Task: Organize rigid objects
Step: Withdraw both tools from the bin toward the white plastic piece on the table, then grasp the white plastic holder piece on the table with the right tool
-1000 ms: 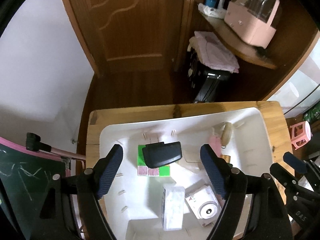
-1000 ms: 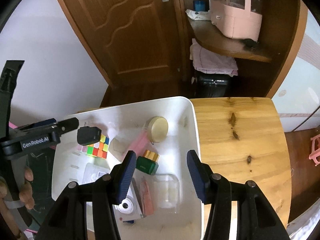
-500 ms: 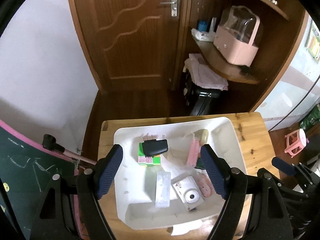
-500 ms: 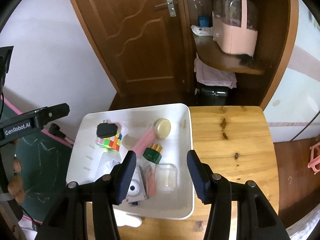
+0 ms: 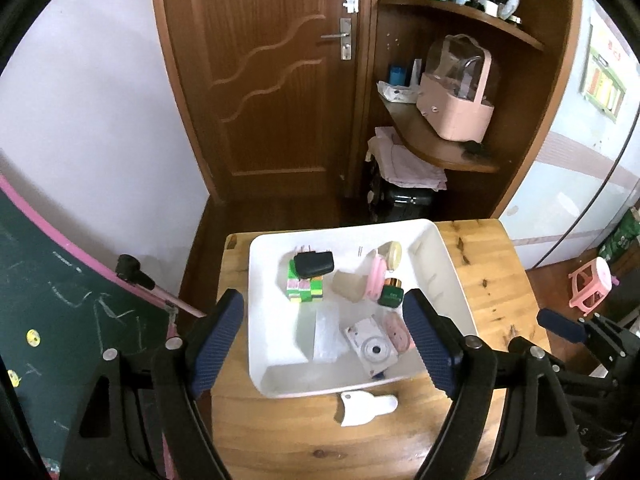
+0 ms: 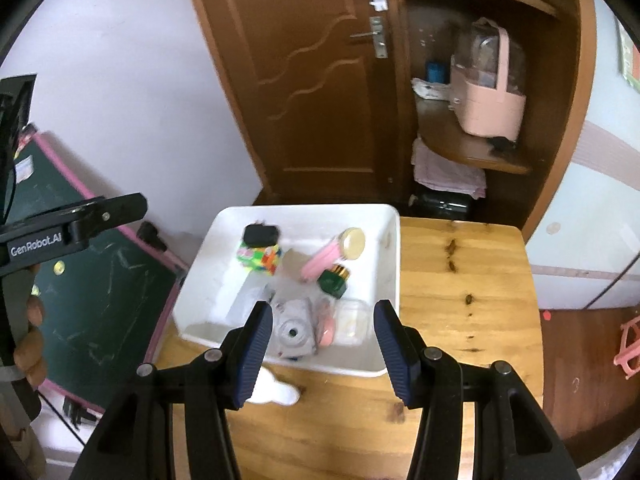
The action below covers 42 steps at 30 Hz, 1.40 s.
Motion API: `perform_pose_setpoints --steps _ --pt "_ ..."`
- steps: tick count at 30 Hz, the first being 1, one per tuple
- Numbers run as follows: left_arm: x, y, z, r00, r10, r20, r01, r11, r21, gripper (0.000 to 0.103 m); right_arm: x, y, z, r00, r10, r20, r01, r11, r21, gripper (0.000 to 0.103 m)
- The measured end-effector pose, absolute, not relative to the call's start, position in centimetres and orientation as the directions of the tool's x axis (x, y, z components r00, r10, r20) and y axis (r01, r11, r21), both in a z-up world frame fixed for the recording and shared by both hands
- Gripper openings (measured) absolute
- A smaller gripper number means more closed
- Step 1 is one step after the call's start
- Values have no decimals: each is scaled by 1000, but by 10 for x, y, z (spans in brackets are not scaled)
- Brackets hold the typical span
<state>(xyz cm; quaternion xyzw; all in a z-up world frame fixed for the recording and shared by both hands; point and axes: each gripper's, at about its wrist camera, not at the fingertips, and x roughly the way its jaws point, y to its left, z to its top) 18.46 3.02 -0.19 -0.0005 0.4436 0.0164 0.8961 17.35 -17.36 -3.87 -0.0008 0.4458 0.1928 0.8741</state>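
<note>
Everything to be organized sits in the white bin (image 5: 448, 264), which occupies the left half of the wooden table (image 5: 492, 280) and reaches almost to its far edge. Going left to right inside it: a black charger (image 5: 314, 263) rests on top of a puzzle cube (image 5: 306, 290) near the bin's far-left corner; a clear plastic box (image 5: 326, 334) lies nearer the front wall, its long axis running front to back; a small white camera (image 5: 372, 344) sits just right of that; a pink case (image 5: 376, 276), a round tan tin (image 5: 391, 253) and a green bottle (image 5: 392, 294) cluster toward the right wall.

The left gripper (image 5: 324, 344) hangs spread wide and empty, high over the bin's front half, with the clear box and camera falling between its fingers. The right gripper (image 6: 324, 344) is likewise wide apart and holds nothing (it too frames the camera, from above the front wall).

Outside the bin, a white scoop-like piece (image 5: 366, 406) lies on the table touching or just beside the front wall. Both grippers seem about equally near the camera, so either could drop straight down on it.
</note>
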Motion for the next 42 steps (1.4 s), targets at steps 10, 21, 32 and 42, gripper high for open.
perform_pose_setpoints --steps 10,21,32,42 --pt "125 36 -32 605 30 -796 -88 996 -29 92 129 -149 -79 484 375 -791 -481 869 118 57" --pt "73 62 -118 529 15 -848 -224 967 -122 100 106 -117 -153 384 410 -827 -595 795 118 57" --pt "46 66 -188 417 -34 -908 -241 959 -146 100 117 -79 -227 319 371 -872 -724 689 28 57" --pt "38 70 -214 360 -39 -932 -244 960 -135 100 124 -49 -251 320 361 -876 -791 610 -38 63"
